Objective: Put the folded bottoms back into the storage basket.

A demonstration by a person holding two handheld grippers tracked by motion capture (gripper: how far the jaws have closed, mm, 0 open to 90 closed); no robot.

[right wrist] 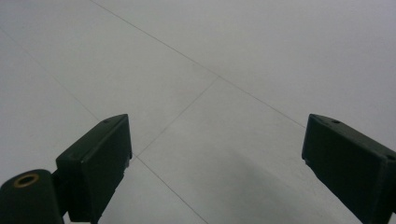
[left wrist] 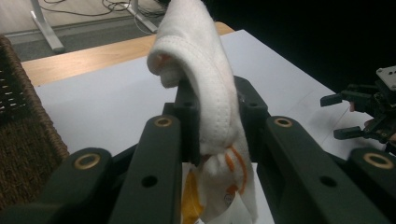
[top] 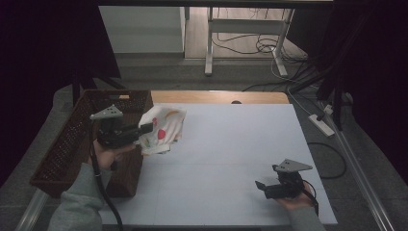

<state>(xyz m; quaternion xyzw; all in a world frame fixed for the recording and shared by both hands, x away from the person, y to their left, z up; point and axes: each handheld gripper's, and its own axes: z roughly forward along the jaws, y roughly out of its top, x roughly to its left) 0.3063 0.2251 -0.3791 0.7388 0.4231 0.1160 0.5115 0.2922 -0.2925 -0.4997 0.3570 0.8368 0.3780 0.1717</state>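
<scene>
White printed cloth (top: 162,129) pinched in left gripper (top: 144,129), lifted beside brown wicker basket (top: 72,139); right gripper (top: 262,186) spread wide, empty, ready to assist.

White table (top: 231,159); desk legs (top: 209,43), cables (top: 262,45), power strip (top: 321,124) beyond.

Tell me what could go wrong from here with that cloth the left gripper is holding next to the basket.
1. The left gripper pinches only a fold of the patterned white cloth; most hangs loose, so it might slip out.
2. The hanging part sits at the wicker basket rim and could snag or drape over the edge.
3. The right gripper, open, rests far off, too distant to catch it.
</scene>
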